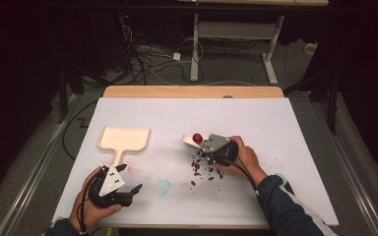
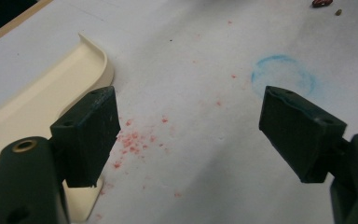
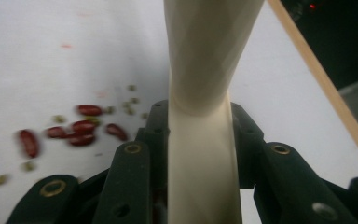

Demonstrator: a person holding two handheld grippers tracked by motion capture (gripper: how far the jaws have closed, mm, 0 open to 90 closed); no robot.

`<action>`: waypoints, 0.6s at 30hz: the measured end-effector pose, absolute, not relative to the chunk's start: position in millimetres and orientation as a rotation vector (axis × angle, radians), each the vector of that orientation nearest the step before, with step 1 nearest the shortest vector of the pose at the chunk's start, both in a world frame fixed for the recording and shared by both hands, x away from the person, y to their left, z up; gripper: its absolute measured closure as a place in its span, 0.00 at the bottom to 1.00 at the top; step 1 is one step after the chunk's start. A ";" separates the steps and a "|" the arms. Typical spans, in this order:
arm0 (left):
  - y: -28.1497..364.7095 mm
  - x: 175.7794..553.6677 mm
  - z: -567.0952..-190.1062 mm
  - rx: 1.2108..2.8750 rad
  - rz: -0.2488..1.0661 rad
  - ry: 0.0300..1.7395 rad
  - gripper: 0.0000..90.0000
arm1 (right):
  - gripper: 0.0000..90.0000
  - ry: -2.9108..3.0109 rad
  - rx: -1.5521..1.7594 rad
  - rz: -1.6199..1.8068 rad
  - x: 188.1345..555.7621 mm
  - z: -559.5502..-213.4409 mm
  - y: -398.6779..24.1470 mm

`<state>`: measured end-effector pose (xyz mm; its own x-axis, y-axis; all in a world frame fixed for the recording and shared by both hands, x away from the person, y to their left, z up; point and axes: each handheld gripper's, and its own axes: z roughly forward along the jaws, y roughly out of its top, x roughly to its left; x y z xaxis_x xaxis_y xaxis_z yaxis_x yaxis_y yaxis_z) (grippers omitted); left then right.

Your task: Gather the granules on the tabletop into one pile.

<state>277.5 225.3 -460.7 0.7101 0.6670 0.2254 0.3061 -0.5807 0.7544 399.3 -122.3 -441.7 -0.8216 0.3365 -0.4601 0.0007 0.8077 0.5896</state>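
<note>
**Two grippers, one dustpan, one scoop, scattered beans**

Count: one cream dustpan (image 1: 124,139), one cream scoop (image 1: 191,140), one red ball (image 1: 197,137), one loose scatter of dark red beans (image 1: 203,167); about six red beans (image 3: 81,127) countable in the right gripper view, plus several small greenish bits.

Materials: the dustpan is smooth, matte plastic, a flat tray with raised rim and rounded corners (image 2: 95,51), short handle toward the person. It lies on the white table cover (image 1: 275,128). Pink speckles (image 2: 133,140) and a faint blue ring (image 2: 283,77) mark the cover.

Jaws: left gripper (image 1: 125,189), jaws spread wide, holding nothing; one jaw sits over the dustpan's handle end, contact unclear. Right gripper (image 1: 211,147), jaws clamped on the scoop handle (image 3: 203,154), a smooth waisted cream shaft. The red ball sits at the scoop, just beside the gripper plate; beans lie near the right hand (image 1: 246,157).
</note>
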 end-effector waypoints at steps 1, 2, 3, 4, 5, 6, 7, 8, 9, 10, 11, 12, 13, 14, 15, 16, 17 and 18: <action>225.3 277.4 -460.7 2.201 0.650 0.736 0.22 | 0.75 2.434 0.237 0.801 395.5 -441.8 -122.6; 225.3 277.4 -460.7 2.202 0.651 0.736 0.22 | 0.75 2.434 0.237 0.801 395.5 -441.8 -122.6; 225.4 277.4 -460.7 2.201 0.650 0.737 0.22 | 0.75 2.443 0.224 0.813 391.7 -441.8 -123.4; 225.6 277.5 -460.6 2.200 0.649 0.738 0.22 | 0.75 2.454 0.222 0.827 387.7 -441.7 -124.5; 225.8 277.5 -460.6 2.200 0.648 0.739 0.22 | 0.75 2.468 0.166 0.842 383.7 -440.4 -127.2; 225.8 277.6 -460.7 2.200 0.647 0.739 0.22 | 0.75 2.468 0.166 0.842 383.7 -440.4 -127.2; 225.9 277.6 -460.7 2.201 0.646 0.739 0.22 | 0.75 2.476 0.158 0.849 381.1 -439.9 -128.8; 225.7 277.4 -460.8 2.202 0.645 0.738 0.22 | 0.75 2.485 0.139 0.868 376.0 -438.9 -132.4; 225.7 277.4 -460.8 2.202 0.645 0.738 0.22 | 0.75 2.485 0.139 0.868 376.0 -438.9 -132.4; 225.5 277.3 -460.8 2.203 0.645 0.737 0.22 | 0.75 2.496 0.121 0.882 371.2 -438.4 -135.5; 225.4 277.2 -460.8 2.204 0.644 0.736 0.22 | 0.75 2.501 0.108 0.883 368.6 -438.0 -137.1; 225.3 277.2 -460.7 2.205 0.643 0.736 0.22 | 0.75 2.507 0.101 0.881 366.3 -437.6 -138.4; 225.2 277.3 -460.8 2.206 0.641 0.735 0.22 | 0.75 2.507 0.101 0.881 366.3 -437.6 -138.4; 225.0 277.4 -460.9 2.206 0.642 0.735 0.22 | 0.75 2.512 0.088 0.883 364.4 -437.0 -139.7; 224.7 277.4 -461.0 2.206 0.644 0.733 0.22 | 0.75 2.509 0.080 0.887 361.4 -435.9 -142.2; 224.5 277.4 -461.1 2.207 0.642 0.732 0.22 | 0.75 2.509 0.080 0.887 361.4 -435.9 -142.2; 224.2 277.4 -461.1 2.208 0.642 0.731 0.22 | 0.75 2.506 0.077 0.893 360.6 -434.5 -144.7; 223.9 277.4 -461.1 2.210 0.641 0.732 0.22 | 0.75 2.488 0.104 0.903 360.2 -434.2 -145.0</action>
